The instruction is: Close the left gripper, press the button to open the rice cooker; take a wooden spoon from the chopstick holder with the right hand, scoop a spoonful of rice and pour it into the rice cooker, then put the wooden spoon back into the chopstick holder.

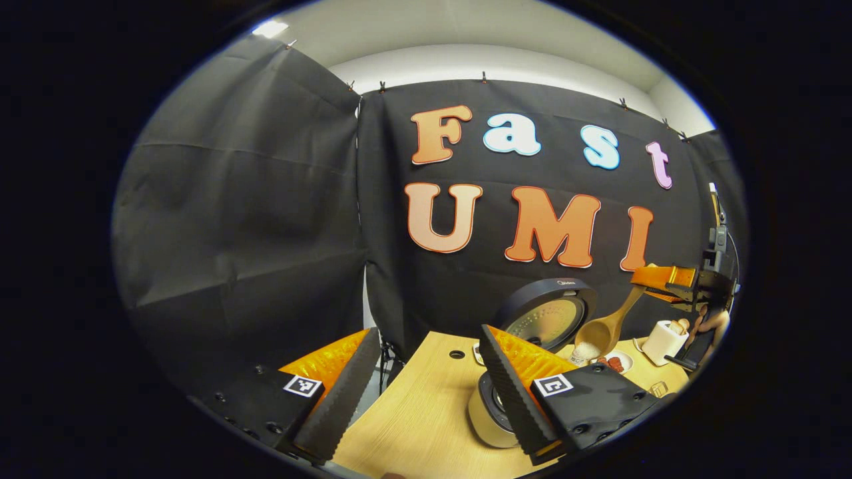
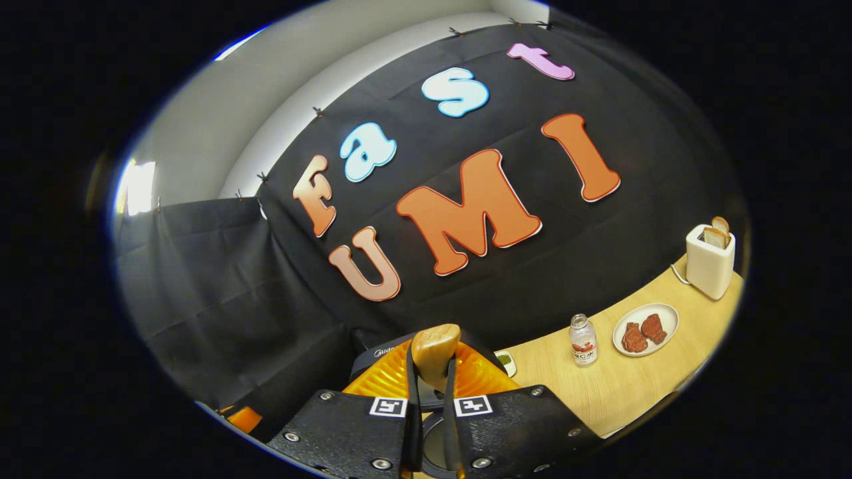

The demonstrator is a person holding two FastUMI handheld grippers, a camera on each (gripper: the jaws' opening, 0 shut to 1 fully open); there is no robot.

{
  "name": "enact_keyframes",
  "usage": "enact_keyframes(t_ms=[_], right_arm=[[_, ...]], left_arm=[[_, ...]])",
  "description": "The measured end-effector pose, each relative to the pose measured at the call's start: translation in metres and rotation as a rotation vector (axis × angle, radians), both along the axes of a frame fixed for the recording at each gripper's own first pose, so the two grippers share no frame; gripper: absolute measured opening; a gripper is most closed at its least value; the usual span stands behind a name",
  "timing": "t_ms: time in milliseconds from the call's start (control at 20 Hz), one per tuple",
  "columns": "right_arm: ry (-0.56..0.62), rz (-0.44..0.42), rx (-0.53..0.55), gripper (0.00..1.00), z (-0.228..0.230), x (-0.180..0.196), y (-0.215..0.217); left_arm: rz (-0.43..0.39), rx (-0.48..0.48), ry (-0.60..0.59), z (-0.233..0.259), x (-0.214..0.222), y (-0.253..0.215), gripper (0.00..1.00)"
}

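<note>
Rice cooker stood on the wooden table with its round lid raised and tilted back toward the black wall. In the left gripper view the left gripper had its two fingers spread wide apart, and nothing was between them. One wooden spoon hung above the table just right of the open lid, its bowl carrying a small heap of white rice. The right gripper held the top of its handle, far to the right in that view. In the right gripper view the right gripper was closed on the spoon handle, both fingers pressing its sides. On the table to the right I counted one small bottle, one plate with two reddish pieces of food, and one white toaster with two slices of bread in it.
</note>
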State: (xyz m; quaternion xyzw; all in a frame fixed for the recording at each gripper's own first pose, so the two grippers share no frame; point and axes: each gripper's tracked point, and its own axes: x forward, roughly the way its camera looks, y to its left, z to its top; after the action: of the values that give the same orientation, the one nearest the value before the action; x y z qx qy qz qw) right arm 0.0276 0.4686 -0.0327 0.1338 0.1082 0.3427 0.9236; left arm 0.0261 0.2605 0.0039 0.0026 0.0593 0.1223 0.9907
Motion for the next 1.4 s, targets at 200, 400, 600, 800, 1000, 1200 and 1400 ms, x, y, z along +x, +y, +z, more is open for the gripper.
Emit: enact_keyframes(t_ms=[200, 400, 600, 800, 1000, 1200, 1400], right_arm=[[-0.084, 0.029, -0.072, 0.12, 0.000, -0.010, 0.006], [-0.139, 0.051, -0.119, 0.12, -0.003, -0.014, 0.009], [-0.176, 0.058, -0.171, 0.12, -0.012, -0.017, 0.008], [-0.212, 0.079, -0.210, 0.12, -0.022, -0.022, 0.010], [-0.159, 0.077, -0.184, 0.12, -0.032, -0.022, 0.005], [-0.068, 0.036, -0.116, 0.12, -0.029, -0.018, -0.017], [-0.031, -0.024, -0.060, 0.12, -0.012, -0.004, -0.053]], left_arm=[[-0.004, -0.008, -0.007, 0.002, -0.001, -0.001, 0.98], [-0.005, -0.021, -0.003, -0.001, -0.004, 0.001, 0.99], [-0.004, -0.009, 0.007, -0.004, -0.006, 0.003, 0.98], [-0.007, -0.015, 0.009, -0.003, -0.011, 0.004, 0.98], [-0.017, -0.016, 0.007, -0.001, -0.016, 0.002, 0.98], [-0.035, 0.012, -0.005, 0.004, -0.017, -0.006, 0.98], [-0.052, 0.034, -0.027, 0.011, -0.014, -0.017, 1.00]])
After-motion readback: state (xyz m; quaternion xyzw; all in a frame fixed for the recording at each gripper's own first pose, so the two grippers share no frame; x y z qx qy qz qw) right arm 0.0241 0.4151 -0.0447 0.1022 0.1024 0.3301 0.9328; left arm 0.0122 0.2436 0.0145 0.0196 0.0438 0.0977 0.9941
